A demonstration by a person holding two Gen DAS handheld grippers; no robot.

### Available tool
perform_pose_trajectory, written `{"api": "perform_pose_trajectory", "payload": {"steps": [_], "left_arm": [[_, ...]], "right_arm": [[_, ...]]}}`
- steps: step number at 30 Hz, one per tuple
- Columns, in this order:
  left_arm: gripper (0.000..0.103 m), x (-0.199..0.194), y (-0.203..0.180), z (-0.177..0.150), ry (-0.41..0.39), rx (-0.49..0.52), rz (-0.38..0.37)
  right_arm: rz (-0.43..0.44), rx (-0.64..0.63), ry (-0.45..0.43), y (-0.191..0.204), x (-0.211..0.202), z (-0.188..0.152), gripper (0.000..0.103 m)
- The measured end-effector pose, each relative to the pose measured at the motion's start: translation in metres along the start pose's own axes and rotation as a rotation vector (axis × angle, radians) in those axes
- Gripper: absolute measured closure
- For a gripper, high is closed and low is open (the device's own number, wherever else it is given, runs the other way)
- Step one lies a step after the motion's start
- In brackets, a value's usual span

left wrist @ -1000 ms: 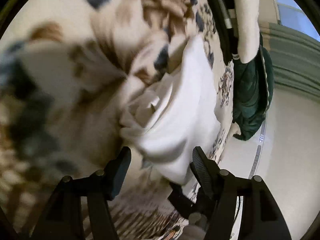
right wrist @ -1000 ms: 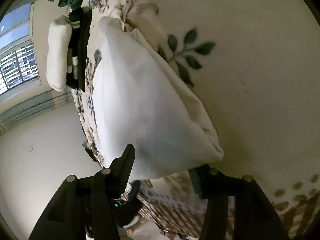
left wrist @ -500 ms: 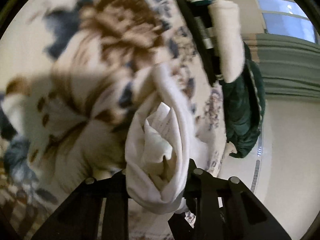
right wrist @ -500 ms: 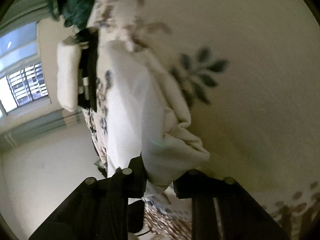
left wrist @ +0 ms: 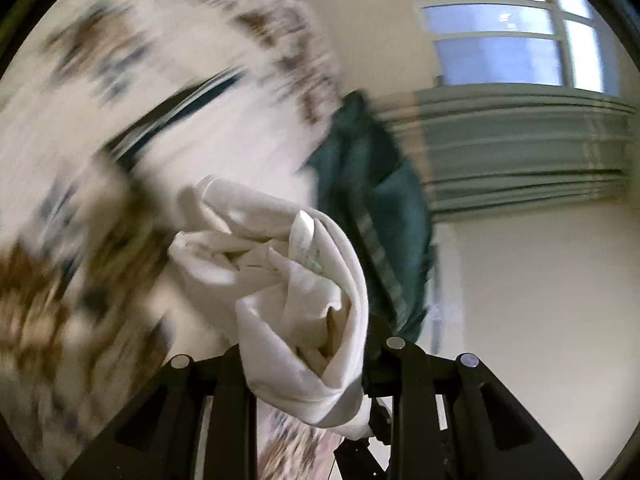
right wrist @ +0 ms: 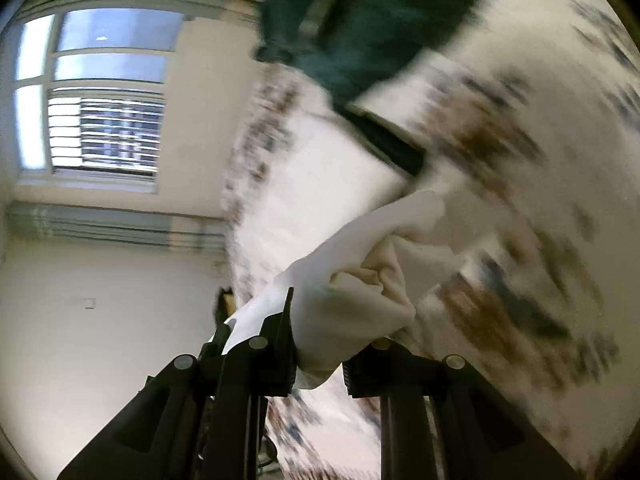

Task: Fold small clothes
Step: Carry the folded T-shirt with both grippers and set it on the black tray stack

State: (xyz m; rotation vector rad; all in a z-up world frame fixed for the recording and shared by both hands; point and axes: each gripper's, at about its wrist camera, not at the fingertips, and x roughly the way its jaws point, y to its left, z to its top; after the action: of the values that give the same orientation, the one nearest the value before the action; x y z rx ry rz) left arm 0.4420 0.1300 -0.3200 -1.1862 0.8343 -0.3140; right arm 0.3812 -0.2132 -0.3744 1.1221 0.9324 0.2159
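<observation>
Closest in, both grips are now pinching the white garment (left wrist: 304,304). A second ago each hand-held gripper was spread wide around the cloth as it lay on the bed; now the left hand-held gripper (left wrist: 308,364) is pressed onto a bunched, rolled end of it, and the right hand-held gripper (right wrist: 320,344) is clamping the other bunched end, with a loose flap trailing past its left finger (right wrist: 280,340).

The garment is no longer lying flat on the floral bedspread (left wrist: 80,240). It is riding up off it, gathered between the two grips, and the bedspread behind is streaking with blur, so both hands are swinging fast.

Beyond the garment, near the bed's edge, a dark green garment (left wrist: 372,200) is lying with a black striped piece (left wrist: 172,108) next to it. Farther still, the window (right wrist: 108,96) is coming into view.

My guess is that this white piece is being carried off toward that stack, its folding apparently done.
</observation>
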Motion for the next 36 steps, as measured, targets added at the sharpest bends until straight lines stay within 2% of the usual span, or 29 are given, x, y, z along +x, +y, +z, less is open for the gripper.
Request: {"api": "perform_pose_trajectory", "payload": {"steps": [3,5,7,9,13,15,19,21,23,24,27,29,30,32,33,34,36], "left_arm": [[0.082,0.034,-0.046,0.068,-0.035,0.098,-0.064],[0.082,0.056,-0.055,0.099,-0.042,0.145,-0.074],[0.081,0.08,-0.044,0.12,-0.037,0.179,-0.036],[0.081,0.105,-0.009,0.134,-0.022,0.176,0.043],[0.081,0.13,0.074,0.129,0.053,0.108,0.185],[0.078,0.123,0.098,0.118,0.067,0.097,0.173],[0.076,0.105,0.096,0.11,0.086,0.136,0.19],[0.072,0.096,0.085,0.11,0.08,0.204,0.254],[0.067,0.09,0.076,0.112,0.076,0.265,0.316],[0.059,0.088,0.07,0.109,0.076,0.31,0.356],[0.058,0.091,0.06,0.103,0.085,0.424,0.445],[0.055,0.093,0.052,0.096,0.083,0.494,0.54],[0.046,0.093,0.04,0.089,0.071,0.558,0.614],[0.029,0.093,0.027,0.079,0.051,0.649,0.69],[0.014,0.09,0.016,0.07,0.037,0.711,0.734],[0.003,0.089,0.012,0.065,0.029,0.751,0.767],[0.002,0.081,-0.002,0.051,0.01,0.824,0.831]], "right_arm": [[0.063,-0.074,-0.055,0.059,0.038,0.053,0.085],[0.092,-0.118,-0.084,0.087,0.067,0.083,0.085],[0.099,-0.146,-0.087,0.097,0.103,0.106,0.085],[0.072,-0.147,-0.061,0.088,0.145,0.12,0.085],[-0.044,-0.128,0.038,0.038,0.212,0.122,0.085],[-0.09,-0.137,0.07,0.017,0.227,0.115,0.085],[-0.106,-0.128,0.132,-0.004,0.226,0.105,0.08],[-0.14,-0.128,0.135,-0.008,0.215,0.1,0.073],[-0.189,-0.15,0.118,-0.01,0.206,0.101,0.073],[-0.212,-0.166,0.108,-0.009,0.201,0.099,0.073],[-0.319,-0.239,0.09,0.0,0.193,0.094,0.073],[-0.41,-0.302,0.088,0.012,0.191,0.09,0.063],[-0.462,-0.346,0.079,0.018,0.188,0.088,0.057],[-0.578,-0.438,0.054,0.034,0.179,0.079,0.049],[-0.636,-0.489,0.035,0.044,0.173,0.074,0.039],[-0.674,-0.525,0.022,0.051,0.166,0.069,0.032],[-0.722,-0.563,-0.006,0.063,0.154,0.065,0.001]]}}
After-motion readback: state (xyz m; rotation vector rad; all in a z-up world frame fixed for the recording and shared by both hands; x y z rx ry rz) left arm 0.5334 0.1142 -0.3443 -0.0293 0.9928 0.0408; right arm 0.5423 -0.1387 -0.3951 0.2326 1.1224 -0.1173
